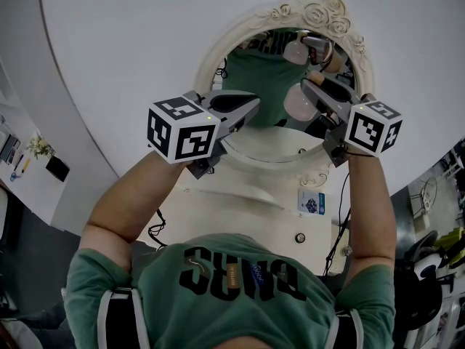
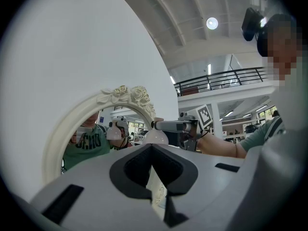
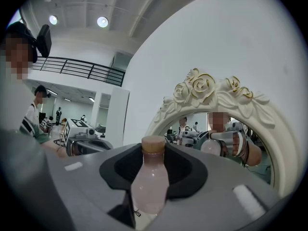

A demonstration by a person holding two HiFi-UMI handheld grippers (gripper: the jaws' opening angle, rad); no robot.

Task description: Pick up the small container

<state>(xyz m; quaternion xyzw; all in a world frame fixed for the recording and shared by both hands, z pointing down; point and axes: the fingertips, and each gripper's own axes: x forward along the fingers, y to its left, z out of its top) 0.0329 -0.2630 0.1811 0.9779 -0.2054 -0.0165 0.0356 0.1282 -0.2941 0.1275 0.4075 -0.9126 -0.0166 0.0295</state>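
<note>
1. The mirror [image 1: 320,13] is oval. Its thick cream frame is moulded with roses and scrolls at the crown, and it hangs on a smooth, matt white wall [image 1: 131,42].
2. The bottle [image 3: 149,186] is small and round-shouldered, of clear plastic. It holds a cloudy pale-pink fill and has a tan, cork-like cap [image 3: 153,144].
3. The bottle is held in the air in front of the mirror. The right tool [image 3: 153,153] is clamped on its body, with the dark pads on either side. In the right gripper view it stands upright, with the cap clear above the jaws.
4. The left tool [image 2: 152,148] has its jaws together with nothing between them. It has a smooth grey shell with black pads that meet in a V. It is level with the right tool and apart from it.
5. Only the head view shows both marker cubes, the bare forearms, a green printed shirt [image 1: 240,282], and a cream table [image 1: 240,202] with a round knob below the mirror.
6. The left gripper view shows the right tool side-on, with the bottle's pale body bulging beneath it.
7. All three views show the glass reflecting the green shirt. The two gripper views also show the bottle repeated there, held in a tool.
</note>
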